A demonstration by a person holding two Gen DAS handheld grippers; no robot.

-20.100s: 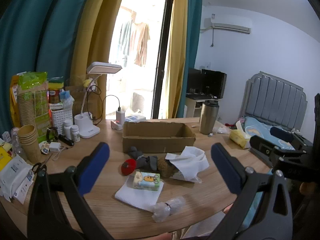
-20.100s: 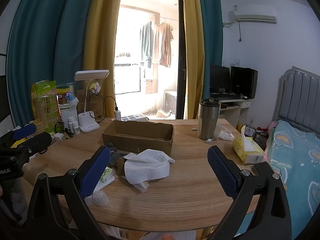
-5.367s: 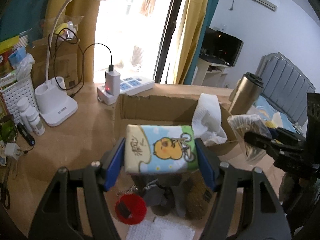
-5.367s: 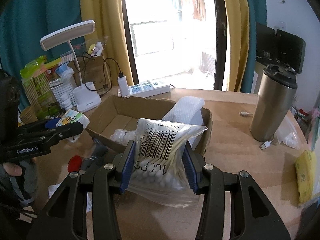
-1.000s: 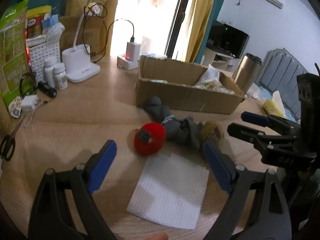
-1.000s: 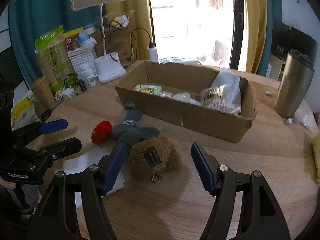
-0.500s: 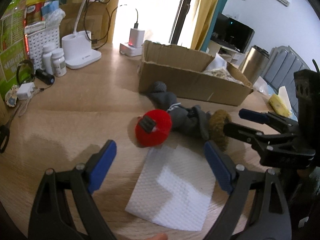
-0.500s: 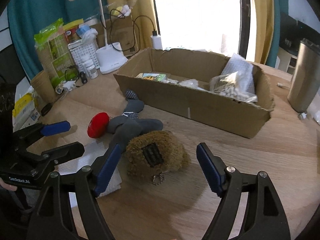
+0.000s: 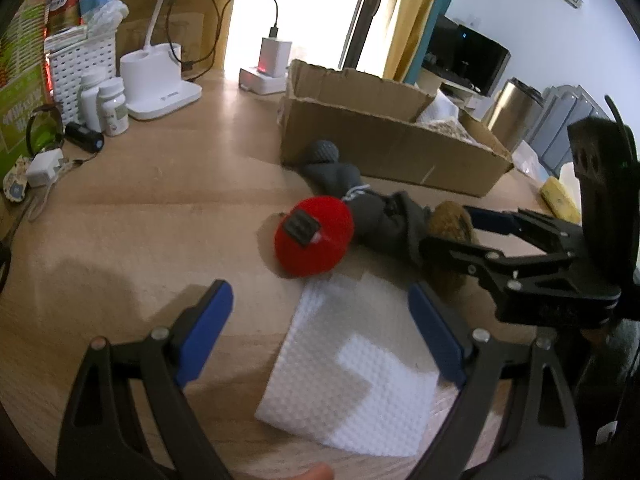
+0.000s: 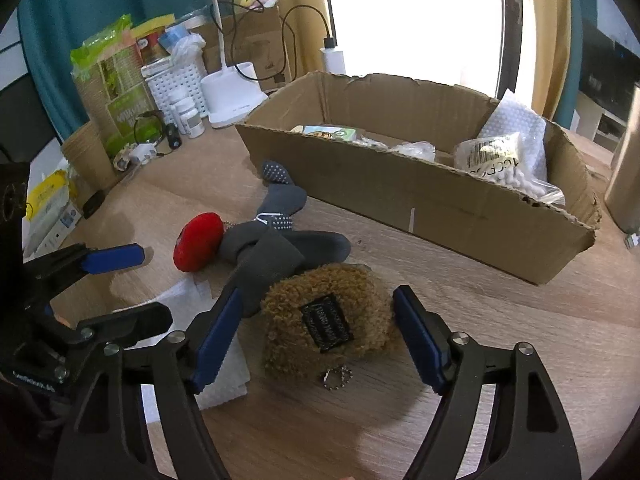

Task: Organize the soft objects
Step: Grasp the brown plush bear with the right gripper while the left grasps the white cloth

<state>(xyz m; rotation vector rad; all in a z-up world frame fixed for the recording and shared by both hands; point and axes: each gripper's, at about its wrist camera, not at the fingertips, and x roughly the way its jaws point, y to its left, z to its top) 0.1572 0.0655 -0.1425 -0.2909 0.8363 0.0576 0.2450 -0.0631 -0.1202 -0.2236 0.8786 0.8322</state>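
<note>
On the wooden table (image 9: 140,208), my right gripper (image 10: 318,336) stands spread wide around the brown plush pouch (image 10: 326,320), not pinching it. My left gripper (image 9: 320,332) hangs wide apart over the white paper towel (image 9: 352,376), just short of the red plush ball (image 9: 314,236). Only the right view looks into the cardboard box (image 10: 420,196) and shows its cotton swab bag (image 10: 504,168).

Barcode and upside-down print, roughly "100PCS", on the clear plastic bag of cotton swabs (image 10: 505,170) in the brown cardboard box (image 10: 440,204). Pale lettering, partly legible as "GenRobot", on the black body of the left gripper (image 10: 120,288). Wording on the fuzzy brown pouch's black patch (image 10: 327,323) and the tall green packet (image 10: 116,96) too blurred to read.
</note>
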